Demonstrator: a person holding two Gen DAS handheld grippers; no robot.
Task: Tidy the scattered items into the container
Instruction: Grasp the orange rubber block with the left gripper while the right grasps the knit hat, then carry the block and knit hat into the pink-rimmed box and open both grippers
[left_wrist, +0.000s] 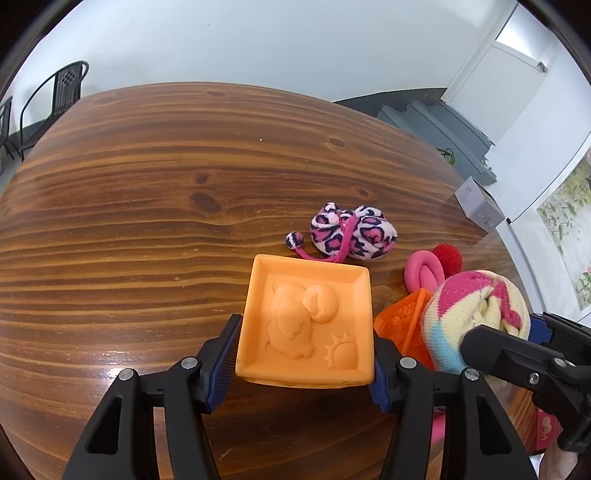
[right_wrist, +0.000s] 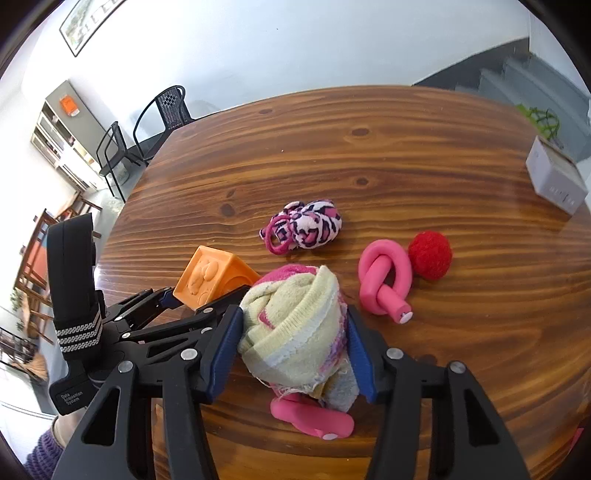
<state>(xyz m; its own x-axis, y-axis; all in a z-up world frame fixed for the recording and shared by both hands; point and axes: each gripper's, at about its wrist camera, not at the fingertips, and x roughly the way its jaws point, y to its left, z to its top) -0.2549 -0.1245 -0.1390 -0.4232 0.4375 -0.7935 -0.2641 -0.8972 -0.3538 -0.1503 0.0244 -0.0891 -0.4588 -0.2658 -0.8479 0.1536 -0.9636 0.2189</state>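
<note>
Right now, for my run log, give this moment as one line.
left gripper: shut on orange block | right gripper: shut on rolled sock | container: not visible | table: leopard toy, pink knot, red ball

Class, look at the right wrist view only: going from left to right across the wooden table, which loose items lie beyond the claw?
Orange square rubber block → pink leopard-print fabric bundle → pink knotted rubber tube → red fuzzy ball → grey box.
</note>
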